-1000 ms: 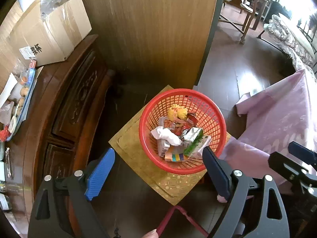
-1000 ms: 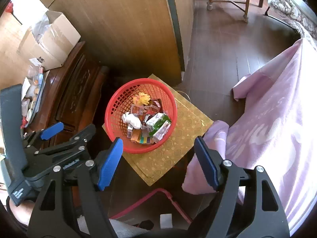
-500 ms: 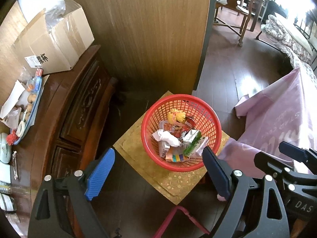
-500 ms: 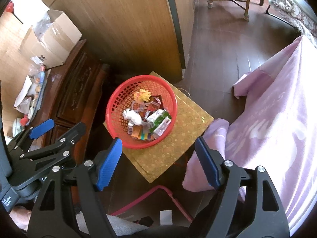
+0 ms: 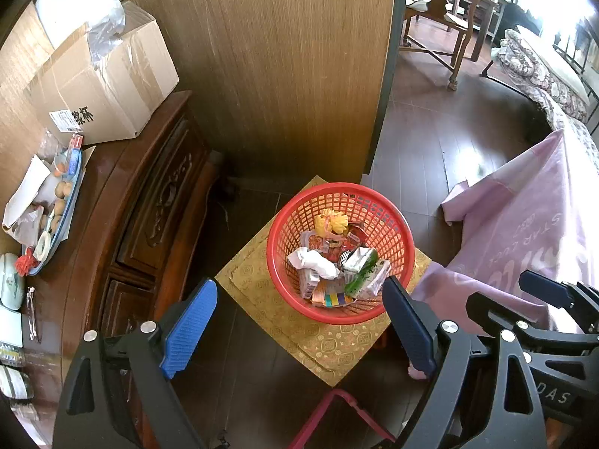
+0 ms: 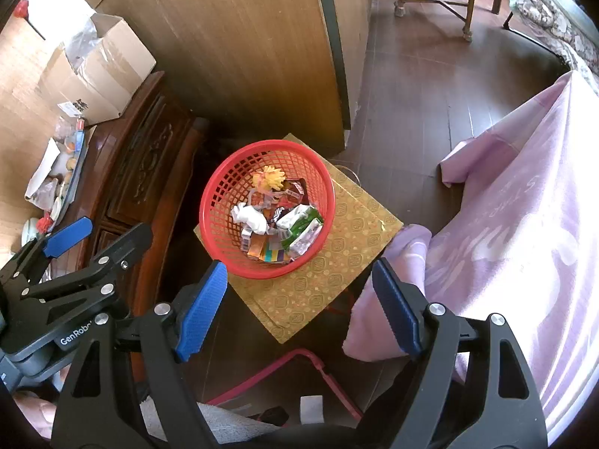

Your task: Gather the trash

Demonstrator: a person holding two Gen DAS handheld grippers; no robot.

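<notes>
Left wrist view had your left gripper (image 5: 299, 321) pointing steeply down with its blue pads spread wide and nothing between them. Beyond it, well below the fingertips, the red basket (image 5: 389, 217) sat on a gold patterned box (image 5: 329, 348). Inside the basket the trash lay in a loose heap: a yellow crumpled piece (image 5: 331, 221) at the far side, a white crumpled tissue (image 5: 314, 262) in the middle, a green-and-white carton (image 5: 365, 273) toward the right, and small coloured wrappers (image 5: 329, 297) nearest you.

From the right wrist camera, your right gripper (image 6: 299, 307) also hung above the gold box, apart from the basket (image 6: 224, 194). Its jaws had just been opening, with nothing caught between the pads. Your left gripper (image 6: 61, 237) showed at the left edge of that view, over the dark wooden cabinet (image 6: 149, 172).

A cardboard box (image 5: 112, 75) stood on the cabinet top, with a blue tray (image 5: 71, 191) of small items beside it. A pink cloth (image 5: 524, 232) draped down on the right, its lower fold just beside the gold box. A wooden partition (image 5: 280, 75) rose behind the basket, and a wooden chair (image 5: 445, 11) stood on the dark floor beyond
</notes>
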